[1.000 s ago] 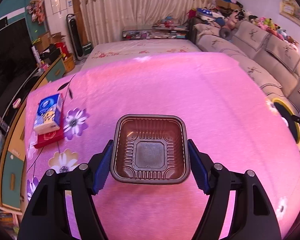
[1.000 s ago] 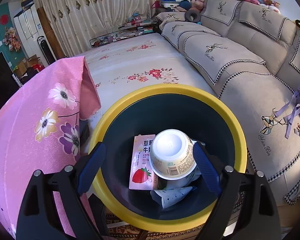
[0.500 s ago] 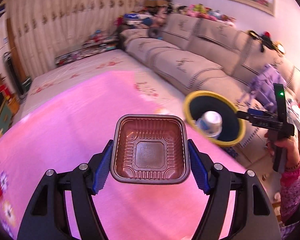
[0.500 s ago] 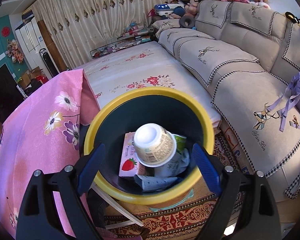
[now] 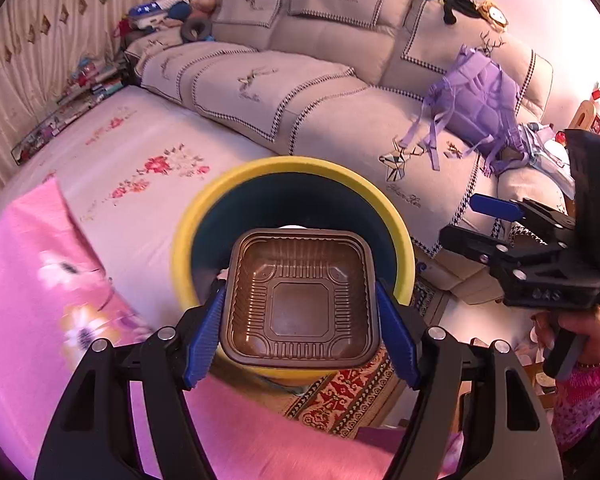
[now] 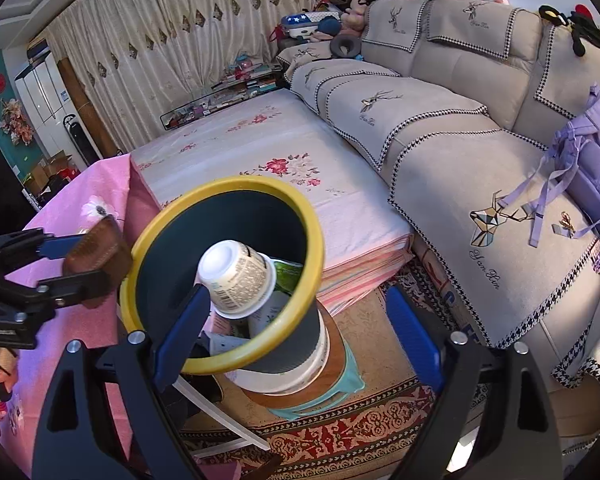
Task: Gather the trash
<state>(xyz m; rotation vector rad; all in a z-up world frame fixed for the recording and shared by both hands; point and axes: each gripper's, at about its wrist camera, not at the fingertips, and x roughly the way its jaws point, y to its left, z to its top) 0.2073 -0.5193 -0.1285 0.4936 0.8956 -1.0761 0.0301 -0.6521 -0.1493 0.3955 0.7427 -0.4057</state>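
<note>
The left gripper (image 5: 300,312) is clamping a brown square plastic tray (image 5: 302,300) between its blue pads, holding it open side toward the camera, in front of and partly over the mouth of the yellow-rimmed bin (image 5: 236,184). The right gripper (image 6: 296,312) is standing wide apart and gripping nothing, its left finger overlapping the bin's near rim. Inside the bin, a white yogurt cup (image 6: 236,276) is lying on other wrappers, while the bin is sitting beside the pink flowered cloth (image 5: 40,280) and near the beige sofa (image 6: 460,140).
</note>
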